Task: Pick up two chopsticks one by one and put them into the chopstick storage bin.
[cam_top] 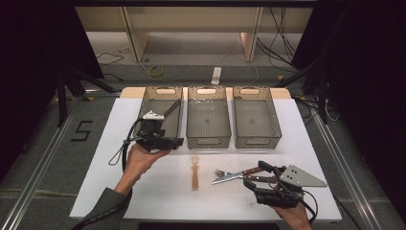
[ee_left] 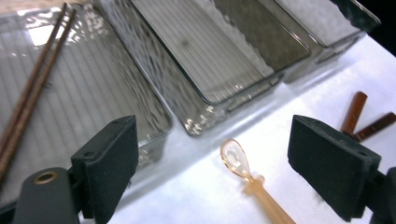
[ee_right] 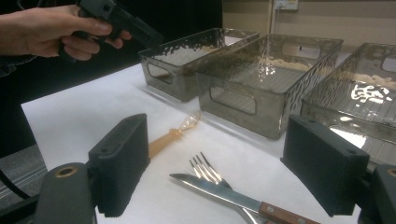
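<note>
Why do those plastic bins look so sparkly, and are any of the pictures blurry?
In the left gripper view, light glares off the rippled wall of the nearest bin, and the black fingers up close look soft. In the right gripper view, bright patches glint inside the bins. The high view is dim around the white table.

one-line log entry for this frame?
left tongs: open, empty | right tongs: open, over knife, fork | chopsticks: in bin

Smoky grey ribbed bins [cam_top: 208, 139] on a white desk [cam_top: 105, 163]; amber translucent spoon [cam_top: 195, 172]; knife [cam_top: 238, 175] with brown wooden handle.
</note>
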Action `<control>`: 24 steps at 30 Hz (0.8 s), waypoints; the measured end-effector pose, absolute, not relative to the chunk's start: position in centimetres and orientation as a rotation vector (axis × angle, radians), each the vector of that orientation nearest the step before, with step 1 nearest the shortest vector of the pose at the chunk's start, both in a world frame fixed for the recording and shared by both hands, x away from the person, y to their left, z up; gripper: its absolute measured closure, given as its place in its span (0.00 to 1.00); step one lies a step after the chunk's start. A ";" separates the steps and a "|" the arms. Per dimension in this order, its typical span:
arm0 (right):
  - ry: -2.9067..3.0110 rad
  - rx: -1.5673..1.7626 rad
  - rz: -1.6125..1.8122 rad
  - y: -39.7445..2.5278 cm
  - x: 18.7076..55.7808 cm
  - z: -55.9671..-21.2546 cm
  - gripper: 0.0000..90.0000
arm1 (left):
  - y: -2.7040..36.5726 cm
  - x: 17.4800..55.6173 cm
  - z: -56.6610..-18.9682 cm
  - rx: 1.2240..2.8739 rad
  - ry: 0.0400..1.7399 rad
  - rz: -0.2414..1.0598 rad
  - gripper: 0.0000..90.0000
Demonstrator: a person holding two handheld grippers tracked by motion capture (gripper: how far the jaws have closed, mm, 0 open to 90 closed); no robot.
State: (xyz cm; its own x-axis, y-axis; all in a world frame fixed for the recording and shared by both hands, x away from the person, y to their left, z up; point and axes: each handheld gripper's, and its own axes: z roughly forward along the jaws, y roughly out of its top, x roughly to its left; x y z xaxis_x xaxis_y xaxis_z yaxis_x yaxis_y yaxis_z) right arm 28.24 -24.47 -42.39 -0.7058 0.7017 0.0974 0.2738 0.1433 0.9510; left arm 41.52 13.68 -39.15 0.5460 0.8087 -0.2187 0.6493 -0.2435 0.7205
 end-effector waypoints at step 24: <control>2.056 0.941 1.585 -24.8 28.4 -42.4 0.25 | 11.4 38.2 -40.6 2.046 1.151 0.271 0.18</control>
State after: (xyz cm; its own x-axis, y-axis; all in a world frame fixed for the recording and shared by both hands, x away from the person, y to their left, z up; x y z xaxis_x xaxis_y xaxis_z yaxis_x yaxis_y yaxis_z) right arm 28.36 -24.76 -42.42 -0.7045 0.7025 0.1009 0.2766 0.1408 0.9506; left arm 38.21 11.35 -40.59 0.5715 0.8024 -0.1721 0.6414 -0.3059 0.7036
